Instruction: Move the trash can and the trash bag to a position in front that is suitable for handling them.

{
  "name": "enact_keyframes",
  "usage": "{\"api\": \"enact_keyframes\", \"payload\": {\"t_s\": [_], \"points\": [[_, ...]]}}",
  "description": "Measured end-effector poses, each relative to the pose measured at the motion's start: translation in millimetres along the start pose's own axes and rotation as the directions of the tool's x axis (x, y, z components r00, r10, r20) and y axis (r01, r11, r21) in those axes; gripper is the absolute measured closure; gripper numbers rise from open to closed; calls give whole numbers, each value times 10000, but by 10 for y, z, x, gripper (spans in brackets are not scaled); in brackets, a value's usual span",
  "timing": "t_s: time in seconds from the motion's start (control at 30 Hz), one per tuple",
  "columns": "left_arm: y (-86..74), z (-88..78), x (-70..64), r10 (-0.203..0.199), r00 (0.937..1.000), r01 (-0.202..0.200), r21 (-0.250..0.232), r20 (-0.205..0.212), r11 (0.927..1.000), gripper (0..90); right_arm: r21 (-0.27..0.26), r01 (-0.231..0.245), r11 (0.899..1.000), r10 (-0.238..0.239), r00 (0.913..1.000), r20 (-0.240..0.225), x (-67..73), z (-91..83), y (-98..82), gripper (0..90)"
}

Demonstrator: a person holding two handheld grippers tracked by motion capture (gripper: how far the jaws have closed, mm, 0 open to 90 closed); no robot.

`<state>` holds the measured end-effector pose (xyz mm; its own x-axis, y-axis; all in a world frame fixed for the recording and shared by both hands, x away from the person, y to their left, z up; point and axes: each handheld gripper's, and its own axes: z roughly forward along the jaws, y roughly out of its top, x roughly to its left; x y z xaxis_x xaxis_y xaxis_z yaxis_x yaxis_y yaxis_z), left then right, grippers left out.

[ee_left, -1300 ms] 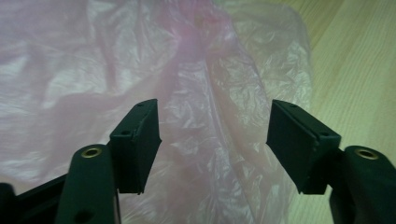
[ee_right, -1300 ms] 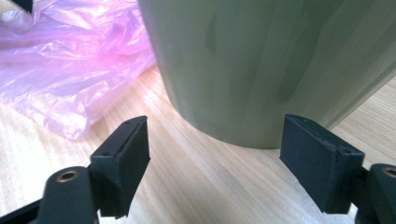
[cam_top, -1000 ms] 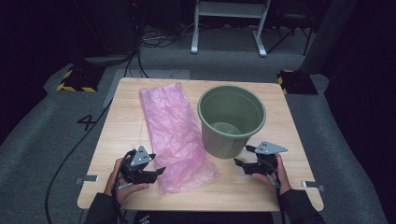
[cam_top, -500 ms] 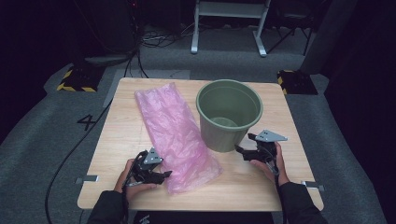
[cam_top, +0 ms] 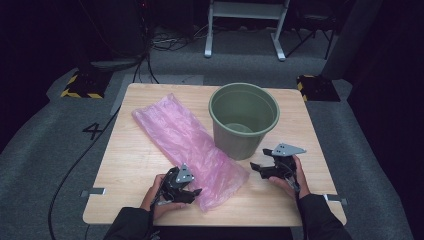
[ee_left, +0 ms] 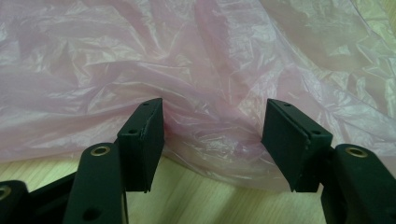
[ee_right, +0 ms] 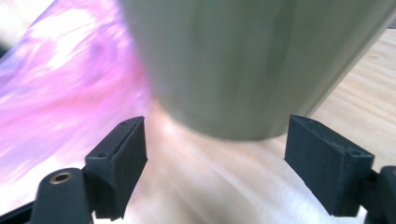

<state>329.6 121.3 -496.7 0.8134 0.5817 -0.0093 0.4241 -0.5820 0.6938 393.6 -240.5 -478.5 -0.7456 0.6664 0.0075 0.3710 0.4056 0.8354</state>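
A crumpled pink plastic bag (cam_top: pixel 185 142) lies slantwise on the wooden table (cam_top: pixel 125 165), from the far left down to the near middle. Right of it stands an empty olive-green bucket (cam_top: pixel 244 120). My left gripper (cam_top: pixel 197 192) is low at the bag's near end, open. In the left gripper view the bag's rumpled edge (ee_left: pixel 210 140) lies between the spread jaws of the left gripper (ee_left: pixel 212 137), and the pads do not press it. My right gripper (cam_top: pixel 256 167) hovers open just right of the bucket's foot. In the right gripper view the bucket wall (ee_right: pixel 252 60) looms ahead of the right gripper (ee_right: pixel 215 149).
The table's near edge (cam_top: pixel 215 220) runs just below both hands. Beyond the table are grey carpet, a trailing black cable (cam_top: pixel 70 170), yellow-black striped floor blocks (cam_top: pixel 80 86) and a white metal stand (cam_top: pixel 245 25).
My left hand has slid rightward and a little lower, up against the bag's near end. The right hand has stayed almost where it was.
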Motion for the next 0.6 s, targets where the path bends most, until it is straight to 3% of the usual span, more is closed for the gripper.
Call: {"api": "enact_keyframes", "payload": {"t_s": [0.17, 0.2, 0.3, 0.53, 0.6], "points": [[10, 19, 1, 22, 10000, -21, -72, 82, 10000, 380, 116, 37, 9999, -30, 9982, -605, 110, -21, -29, 206], [14, 28, 2, 61, 9999, -60, -109, 127, 9999, 375, 282, 72, 9996, -45, 9958, -919, 179, 19, -36, 204], [18, 41, 4, 77, 9998, -74, -179, 174, 9998, 371, 548, 371, 9978, -300, 9917, -1252, 286, 105, -36, 200], [10, 48, 3, 60, 9996, -54, -251, 274, 9997, 314, 1165, 573, 9915, -420, 9906, -1299, 373, 295, -75, 247], [4, 49, 3, 33, 9998, -28, -244, 206, 9997, 294, 1239, 767, 9893, -611, 9902, -1254, 374, 315, -76, 341]]}}
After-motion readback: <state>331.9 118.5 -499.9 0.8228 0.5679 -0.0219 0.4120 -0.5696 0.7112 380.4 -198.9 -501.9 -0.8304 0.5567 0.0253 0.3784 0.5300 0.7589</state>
